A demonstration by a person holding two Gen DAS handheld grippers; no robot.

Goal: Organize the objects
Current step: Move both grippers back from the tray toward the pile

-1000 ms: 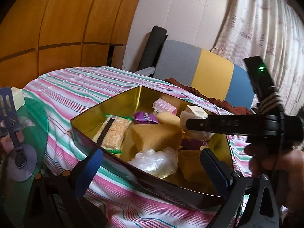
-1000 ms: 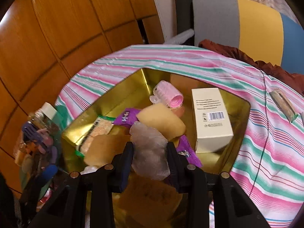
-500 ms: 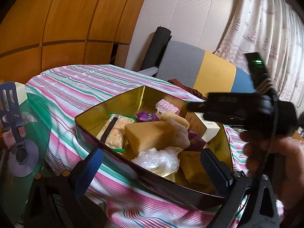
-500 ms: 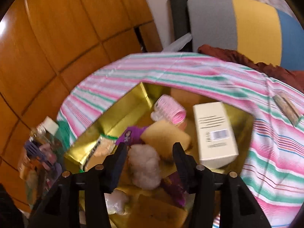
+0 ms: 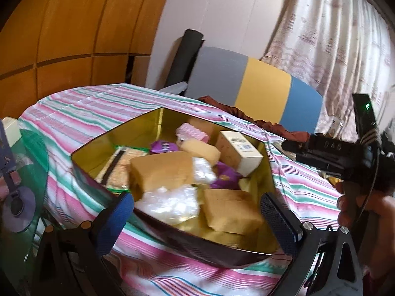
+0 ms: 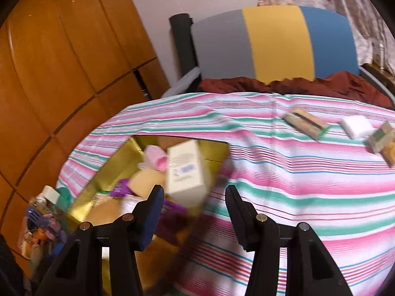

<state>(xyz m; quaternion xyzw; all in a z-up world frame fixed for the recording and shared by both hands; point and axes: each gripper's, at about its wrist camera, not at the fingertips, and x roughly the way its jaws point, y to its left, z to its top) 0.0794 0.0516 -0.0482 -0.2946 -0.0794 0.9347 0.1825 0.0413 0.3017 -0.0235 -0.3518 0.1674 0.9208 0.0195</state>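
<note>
Left wrist view: left gripper (image 5: 197, 209) spread wide, blue pads either side of the near rim of the gold tin (image 5: 103, 143), nothing between them and nothing held. Tin sits on a striped cloth (image 5: 74, 108). Inside it: two tan sponges, one at centre (image 5: 160, 170) and one toward the near right (image 5: 232, 209); a clear crinkled bag (image 5: 170, 202) against the near wall; a white carton (image 5: 239, 151) leaning at the right wall; a pink roller (image 5: 192, 132) at the back; a purple wrapper (image 5: 163, 146); a snack bar (image 5: 121, 165) along the left side. Right gripper's black body (image 5: 328, 153) at the right edge, above the cloth and clear of the tin, a hand (image 5: 363, 207) gripping its handle.

Right wrist view: blurred. Right gripper (image 6: 195, 212) partly open, empty, jaws parted over the tin's right edge and the cloth (image 6: 308, 172). White carton (image 6: 185, 175) just ahead of the left finger (image 6: 153, 209); no contact that I can make out. Loose on the cloth, far right, well apart from the tin: a wrapped bar (image 6: 306, 123), a white block (image 6: 356, 127), a small greenish box (image 6: 380, 137).
</note>
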